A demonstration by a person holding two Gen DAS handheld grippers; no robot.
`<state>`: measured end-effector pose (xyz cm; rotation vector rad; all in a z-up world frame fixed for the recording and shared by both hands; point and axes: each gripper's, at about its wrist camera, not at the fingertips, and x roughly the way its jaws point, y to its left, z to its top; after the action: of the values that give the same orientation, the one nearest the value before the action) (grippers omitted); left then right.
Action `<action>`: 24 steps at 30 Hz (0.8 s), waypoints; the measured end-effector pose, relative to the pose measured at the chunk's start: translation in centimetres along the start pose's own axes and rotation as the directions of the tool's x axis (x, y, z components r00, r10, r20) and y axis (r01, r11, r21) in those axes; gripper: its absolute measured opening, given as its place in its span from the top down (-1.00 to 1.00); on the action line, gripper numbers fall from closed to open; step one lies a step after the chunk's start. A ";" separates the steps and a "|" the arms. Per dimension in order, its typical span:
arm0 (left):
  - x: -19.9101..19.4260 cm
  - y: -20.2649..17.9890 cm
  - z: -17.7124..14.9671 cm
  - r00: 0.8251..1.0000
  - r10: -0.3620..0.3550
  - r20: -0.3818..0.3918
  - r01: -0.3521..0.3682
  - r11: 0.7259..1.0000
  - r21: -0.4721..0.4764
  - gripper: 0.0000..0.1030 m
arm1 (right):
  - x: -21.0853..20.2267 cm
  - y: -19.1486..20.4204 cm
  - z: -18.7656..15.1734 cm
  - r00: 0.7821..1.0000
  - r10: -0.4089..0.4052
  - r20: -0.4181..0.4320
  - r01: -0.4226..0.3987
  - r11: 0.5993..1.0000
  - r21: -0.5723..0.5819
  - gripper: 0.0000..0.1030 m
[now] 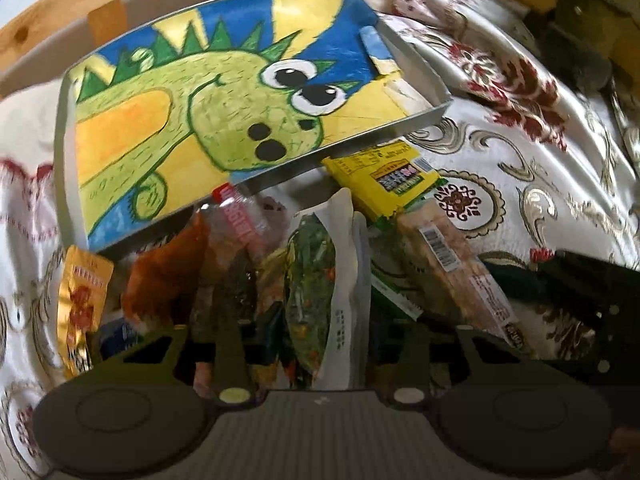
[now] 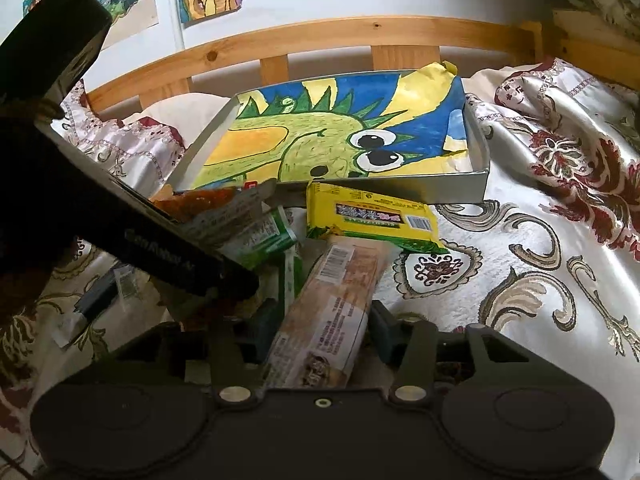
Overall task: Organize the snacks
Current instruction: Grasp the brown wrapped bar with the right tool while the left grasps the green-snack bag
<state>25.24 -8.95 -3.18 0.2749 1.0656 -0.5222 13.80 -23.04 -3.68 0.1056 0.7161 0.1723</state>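
left gripper pinches glossy crinkly packet (green contents).

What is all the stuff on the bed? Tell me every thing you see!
box: one, grey, dragon drawing inside, on bedspread, empty of snacks
yellow packet: one, in front of box
tan bar packet: one, between right tool's fingers
vegetable pouch: one, white and green, between left tool's fingers
gold packet: one, left of pile
bedspread: one, white, swirly
left tool: one, dark, gripping pouch
right tool: one, dark, around bar
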 end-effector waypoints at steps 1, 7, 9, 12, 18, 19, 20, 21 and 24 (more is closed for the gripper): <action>-0.1 0.1 -0.1 1.000 -0.004 -0.005 0.004 1.000 -0.019 0.17 | -0.1 0.1 0.0 1.000 0.003 -0.001 -0.003 1.000 -0.005 0.10; -1.1 0.4 -1.0 1.000 0.001 -0.012 -0.002 0.996 -0.094 0.18 | -0.7 0.7 0.0 1.000 0.009 -0.004 -0.009 0.999 -0.049 0.16; -1.7 0.5 -1.2 1.000 0.004 -0.007 -0.005 0.993 -0.118 0.18 | -1.1 0.9 -0.1 1.000 0.011 -0.002 -0.011 0.998 -0.057 0.17; -2.7 0.6 -1.3 1.000 0.011 0.010 -0.009 0.988 -0.153 0.18 | -1.7 1.1 -0.1 1.000 0.009 0.009 -0.008 0.997 -0.071 0.17; -4.7 0.6 -1.1 0.998 0.038 0.055 -0.027 0.982 -0.189 0.18 | -3.4 1.5 0.1 0.998 0.022 0.063 -0.016 0.995 -0.093 0.17; -5.0 0.6 -1.0 0.997 0.043 0.062 -0.030 0.981 -0.194 0.18 | -3.7 1.6 0.1 0.997 0.022 0.074 -0.015 0.995 -0.101 0.17; -5.2 0.6 -0.9 0.996 0.047 0.070 -0.032 0.980 -0.199 0.18 | -4.1 1.7 0.1 0.996 0.026 0.090 -0.016 0.994 -0.110 0.17; -5.4 0.7 -0.7 0.996 0.051 0.078 -0.034 0.978 -0.205 0.18 | -4.3 1.8 0.1 0.994 0.035 0.106 -0.023 0.993 -0.115 0.17; -6.0 1.0 -0.1 0.994 0.061 0.088 -0.040 0.973 -0.227 0.18 | -4.8 2.0 0.4 0.982 0.055 0.183 -0.025 0.987 -0.161 0.17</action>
<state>23.44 -6.42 2.02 0.0765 1.0132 -0.3610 10.31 -22.04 0.05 -0.0158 0.5106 0.2540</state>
